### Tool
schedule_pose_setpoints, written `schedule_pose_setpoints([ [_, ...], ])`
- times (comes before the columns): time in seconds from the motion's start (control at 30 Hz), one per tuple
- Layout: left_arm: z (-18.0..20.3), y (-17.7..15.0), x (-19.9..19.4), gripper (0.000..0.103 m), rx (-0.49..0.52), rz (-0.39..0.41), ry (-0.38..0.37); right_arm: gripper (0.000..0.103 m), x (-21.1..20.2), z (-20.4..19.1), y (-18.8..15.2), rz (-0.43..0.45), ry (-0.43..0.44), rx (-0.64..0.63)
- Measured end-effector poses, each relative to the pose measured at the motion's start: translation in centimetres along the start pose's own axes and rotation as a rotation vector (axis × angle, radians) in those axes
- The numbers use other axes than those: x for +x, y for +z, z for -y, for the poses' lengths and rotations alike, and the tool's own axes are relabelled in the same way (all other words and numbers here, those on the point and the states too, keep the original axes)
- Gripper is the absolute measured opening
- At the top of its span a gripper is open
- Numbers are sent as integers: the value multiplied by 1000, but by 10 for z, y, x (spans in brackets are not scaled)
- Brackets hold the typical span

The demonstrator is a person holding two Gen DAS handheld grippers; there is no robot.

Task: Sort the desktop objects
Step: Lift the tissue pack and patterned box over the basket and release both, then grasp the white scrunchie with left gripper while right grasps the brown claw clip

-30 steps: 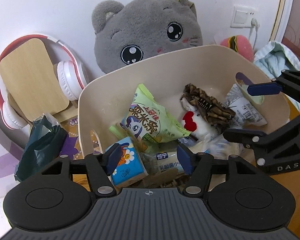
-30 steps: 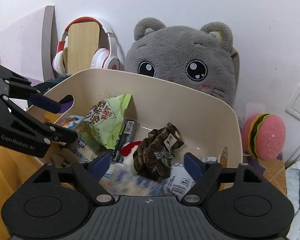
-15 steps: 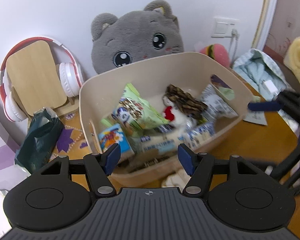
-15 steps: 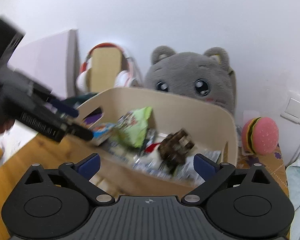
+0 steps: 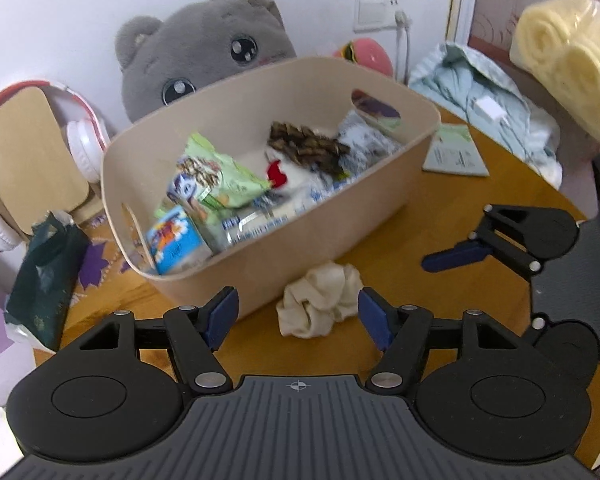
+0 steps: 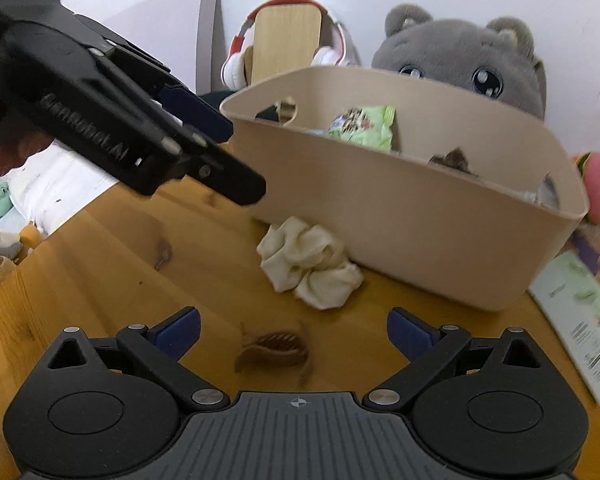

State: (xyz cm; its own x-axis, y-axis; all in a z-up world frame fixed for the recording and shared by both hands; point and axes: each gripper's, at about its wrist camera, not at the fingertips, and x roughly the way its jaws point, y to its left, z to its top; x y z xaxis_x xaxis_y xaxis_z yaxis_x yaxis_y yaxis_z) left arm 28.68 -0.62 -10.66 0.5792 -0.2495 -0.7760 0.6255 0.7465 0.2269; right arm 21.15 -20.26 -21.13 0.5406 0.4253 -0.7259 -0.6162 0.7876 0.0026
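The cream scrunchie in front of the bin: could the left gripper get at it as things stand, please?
Probably yes: the left gripper is open, the cream scrunchie lies loose on the table just beyond it, with nothing between.

The one marking that reads with any confidence is raised lettering, "GenRobot.AI", along the black side of the left gripper (image 6: pixel 236 160), seen in the right wrist view up and left of the beige bin (image 6: pixel 420 208). Inside that bin, the green snack bag (image 5: pixel 216 178) and the clear packet (image 5: pixel 256 226) in front of it carry print too blurred to read. The pale green booklet (image 5: pixel 454 152) right of the bin is equally unreadable.
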Motion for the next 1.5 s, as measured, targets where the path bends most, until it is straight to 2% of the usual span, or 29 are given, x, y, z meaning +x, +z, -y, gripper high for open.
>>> schedule_pose_setpoints([
  [0.23,-4,-10,19,68,-28,-50,11,101,22,-12,-4,-41,-4,-6],
  [0.5,-4,-17,35,68,-44,-84,17,99,42,-11,-14,-82,-73,-6],
  [0.83,1,-10,60,68,-58,-97,34,99,40,18,-23,-88,-156,39],
  [1.1,2,-3,86,68,-120,-123,27,99,40,39,-21,-86,-201,21],
  [1.43,5,-5,105,67,-160,-124,2,98,35,49,-22,-82,-165,-24],
  [1.5,7,-6,105,57,-163,-126,-5,92,33,45,-24,-75,-151,-30],
])
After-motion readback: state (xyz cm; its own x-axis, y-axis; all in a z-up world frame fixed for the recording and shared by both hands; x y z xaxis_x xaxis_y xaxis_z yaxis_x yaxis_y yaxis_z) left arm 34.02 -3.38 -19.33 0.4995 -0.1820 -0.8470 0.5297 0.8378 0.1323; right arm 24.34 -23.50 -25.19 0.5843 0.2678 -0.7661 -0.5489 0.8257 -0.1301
